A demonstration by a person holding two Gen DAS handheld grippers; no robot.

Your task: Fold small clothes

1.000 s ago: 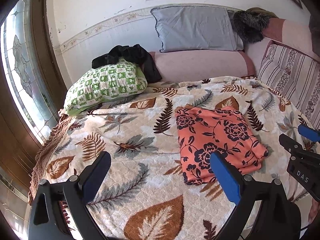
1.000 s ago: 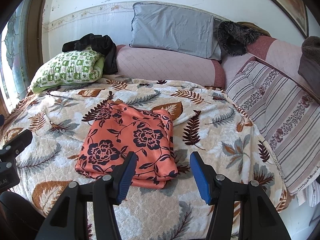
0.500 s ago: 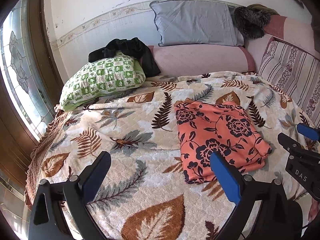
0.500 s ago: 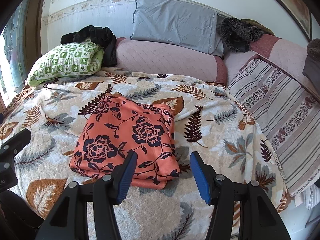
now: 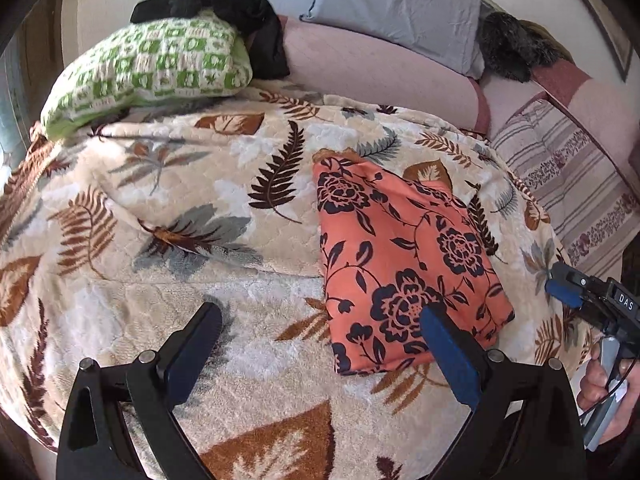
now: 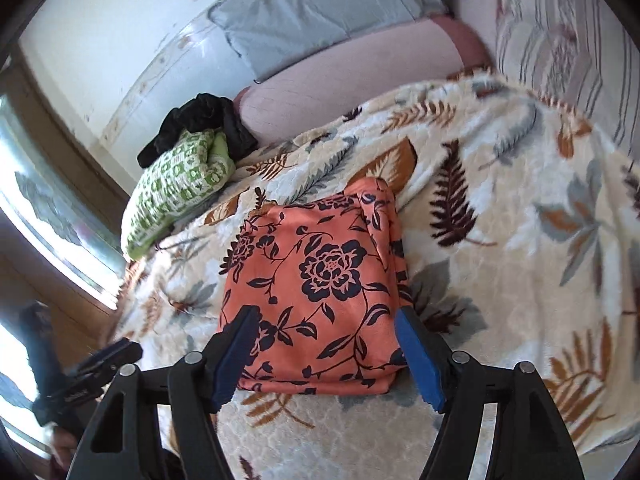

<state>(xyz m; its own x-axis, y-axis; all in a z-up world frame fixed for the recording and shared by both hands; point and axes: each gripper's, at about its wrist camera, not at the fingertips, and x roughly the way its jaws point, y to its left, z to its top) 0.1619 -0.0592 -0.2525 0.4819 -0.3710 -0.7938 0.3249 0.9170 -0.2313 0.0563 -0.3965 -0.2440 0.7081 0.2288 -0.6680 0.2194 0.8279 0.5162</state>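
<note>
cloth: orange flowered cloth [image 6: 316, 292] lies folded on the leafy blanket [image 6: 500, 184] | right gripper [image 6: 326, 344]: jaws just opened wider, cloth between them, not pinched | left gripper [image 5: 320, 344]: wide open, empty

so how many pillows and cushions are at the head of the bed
3 in view: a green checked pillow at the left under a black garment, a grey pillow against the wall, and a long pink bolster below it. Others may be hidden.
</note>
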